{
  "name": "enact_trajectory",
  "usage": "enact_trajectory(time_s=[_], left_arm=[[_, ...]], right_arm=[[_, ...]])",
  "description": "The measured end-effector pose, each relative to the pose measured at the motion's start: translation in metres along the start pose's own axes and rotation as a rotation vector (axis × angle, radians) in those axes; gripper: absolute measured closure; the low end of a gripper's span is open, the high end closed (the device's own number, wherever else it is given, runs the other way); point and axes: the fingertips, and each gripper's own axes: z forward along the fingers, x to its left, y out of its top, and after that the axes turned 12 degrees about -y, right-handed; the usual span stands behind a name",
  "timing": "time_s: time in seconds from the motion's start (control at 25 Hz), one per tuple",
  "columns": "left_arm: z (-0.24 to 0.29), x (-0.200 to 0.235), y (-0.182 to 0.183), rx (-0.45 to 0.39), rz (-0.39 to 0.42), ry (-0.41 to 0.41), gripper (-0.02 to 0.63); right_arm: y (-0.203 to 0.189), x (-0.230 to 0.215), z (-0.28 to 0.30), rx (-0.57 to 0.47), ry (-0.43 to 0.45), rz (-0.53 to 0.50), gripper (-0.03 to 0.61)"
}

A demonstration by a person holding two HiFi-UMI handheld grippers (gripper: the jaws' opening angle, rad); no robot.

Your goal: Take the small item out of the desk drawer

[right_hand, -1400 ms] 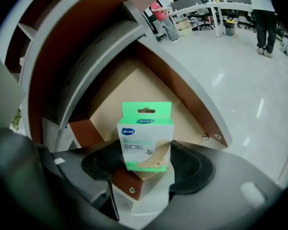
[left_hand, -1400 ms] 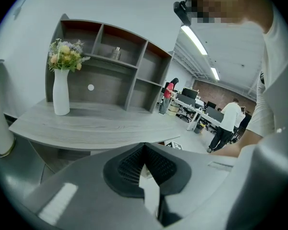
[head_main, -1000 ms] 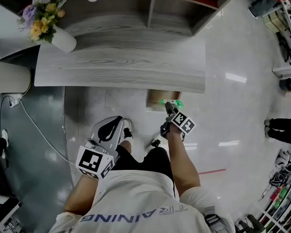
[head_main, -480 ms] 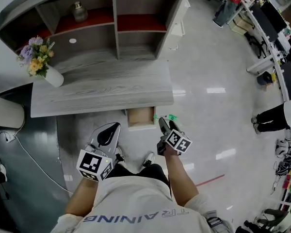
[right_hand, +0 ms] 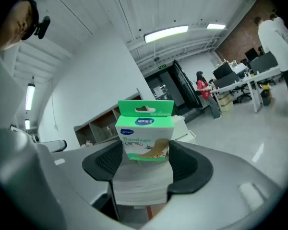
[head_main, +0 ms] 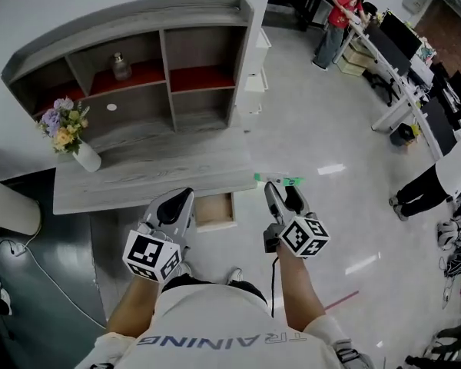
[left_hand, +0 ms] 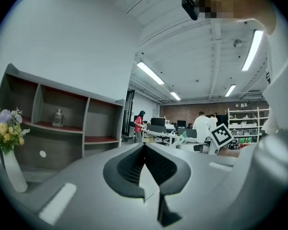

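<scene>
While the right gripper [right_hand: 146,158] clamps the green-and-white bandage box [right_hand: 145,128] upright between its pads, the left gripper [left_hand: 145,152] is clenched on nothing, its jaws meeting. Both hang in front of the desk [head_main: 138,177], the box just off its front right corner. The drawer [head_main: 215,211] stands open under the desk's front edge, between the two grippers.

We wear a white T-shirt [head_main: 215,330] with grey lettering (seen the wrong way round from above) and dark shorts [head_main: 209,284]. Our left gripper [head_main: 178,201] and right gripper [head_main: 281,192] have pale grey shells, black ribbed jaws and black-and-white marker cubes [head_main: 150,256]. A thin black cable [head_main: 274,284] hangs under the right one.
</scene>
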Motion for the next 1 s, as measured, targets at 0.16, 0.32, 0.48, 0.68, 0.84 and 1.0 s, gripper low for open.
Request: enact_trajectory(time_s=[0.16,0.32,0.48,0.68,0.84,1.0], left_arm=[[0.002,-0.007,0.025,-0.035,0.034,-0.017,0.614],[0.003,-0.01,0.043,-0.052,0.067,-0.031,0.613],[0.0,-0.014,0.055,-0.071,0.082,-0.025,0.614],[-0.004,-0.011,0.058,-0.081,0.078,-0.009,0.614],[-0.005,-0.008,0.057,-0.089,0.075,-0.001,0.613],[-0.006,-0.007,0.054,-0.088,0.063,0.005,0.614]], right_arm=[[0.052,0.034,-0.023,-0.109,0.075,-0.046,0.262],[0.087,0.067,-0.041,-0.184,0.155,-0.077,0.262],[0.102,0.082,-0.051,-0.209,0.197,-0.081,0.262],[0.1,0.089,-0.05,-0.2,0.209,-0.096,0.262],[0.096,0.091,-0.047,-0.191,0.214,-0.102,0.262],[0.093,0.094,-0.045,-0.185,0.223,-0.106,0.262]])
